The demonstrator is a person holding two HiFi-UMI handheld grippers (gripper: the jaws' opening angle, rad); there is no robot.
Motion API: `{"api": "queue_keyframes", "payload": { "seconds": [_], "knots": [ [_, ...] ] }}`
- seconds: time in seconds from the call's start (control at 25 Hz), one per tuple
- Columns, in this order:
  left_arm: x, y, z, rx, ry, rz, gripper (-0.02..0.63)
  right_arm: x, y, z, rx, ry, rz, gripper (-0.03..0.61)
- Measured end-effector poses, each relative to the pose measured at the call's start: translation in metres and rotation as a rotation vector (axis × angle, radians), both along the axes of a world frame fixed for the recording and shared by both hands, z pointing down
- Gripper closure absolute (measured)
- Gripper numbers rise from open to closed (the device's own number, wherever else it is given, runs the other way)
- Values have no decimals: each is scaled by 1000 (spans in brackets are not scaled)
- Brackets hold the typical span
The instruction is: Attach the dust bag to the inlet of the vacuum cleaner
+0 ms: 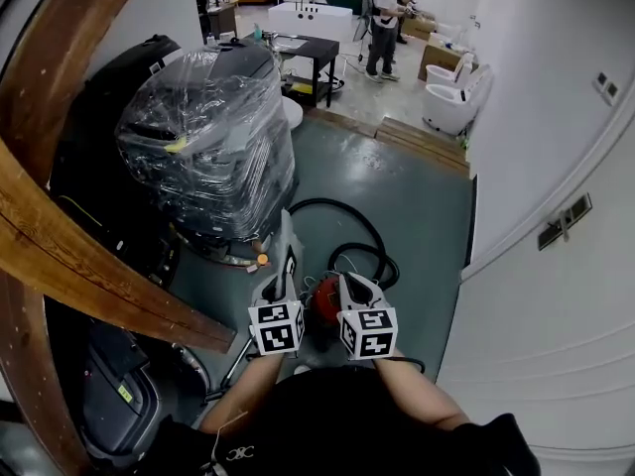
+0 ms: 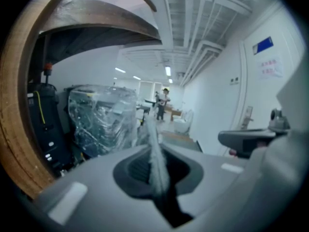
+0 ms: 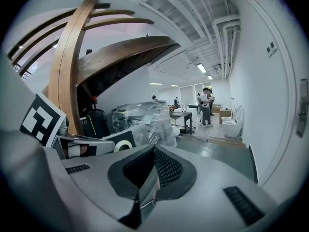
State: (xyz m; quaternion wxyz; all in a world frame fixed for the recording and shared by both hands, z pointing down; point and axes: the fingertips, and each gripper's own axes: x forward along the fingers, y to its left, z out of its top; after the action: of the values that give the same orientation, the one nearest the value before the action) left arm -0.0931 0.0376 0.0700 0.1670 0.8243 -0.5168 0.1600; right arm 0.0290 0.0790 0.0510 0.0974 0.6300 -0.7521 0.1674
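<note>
- Left gripper (image 2: 157, 175) is clamping shut on a thin, white, fuzzy sheet that is running edge-on between its pads. I am taking this sheet to be the dust bag (image 2: 153, 144).
- Right gripper (image 3: 153, 170) is also sitting closed, with a thin grey edge and a hint of pink showing between its pads. That is most likely another part of the same bag.
- Both grippers are pointing gently downward, side by side, close in front of the person's body. The bag is therefore hanging between them, above the floor (image 1: 417, 196).
- For the step in hand, both pinches are needing to stay firm so the limp fabric is not slipping out.
- The two grippers should be drawing slightly apart to stretch the bag's mouth, then bringing it squarely onto the inlet before any pushing.
- Between the grippers in the head view a red rounded part (image 1: 325, 300) is showing. It probably belongs to the vacuum cleaner, though the inlet itself is not showing clearly.
- Just beyond it a black hose (image 1: 369, 228) is looping across the floor.
- As for the bag, it is looking pale, soft, fibrous and very thin, and its overall shape is staying hidden behind the jaws.
</note>
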Motion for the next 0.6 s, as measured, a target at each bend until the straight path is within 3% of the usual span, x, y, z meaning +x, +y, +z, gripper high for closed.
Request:
{"api": "queue_keyframes", "payload": {
  "seconds": [0.28,0.6],
  "knots": [
    [-3,-8,21,-51,13,-8,589,-5,-6,17,-46,23,-5,580],
    [3,-14,37,-92,9,-53,589,16,-17,31,-98,22,-19,580]
  ]
}}
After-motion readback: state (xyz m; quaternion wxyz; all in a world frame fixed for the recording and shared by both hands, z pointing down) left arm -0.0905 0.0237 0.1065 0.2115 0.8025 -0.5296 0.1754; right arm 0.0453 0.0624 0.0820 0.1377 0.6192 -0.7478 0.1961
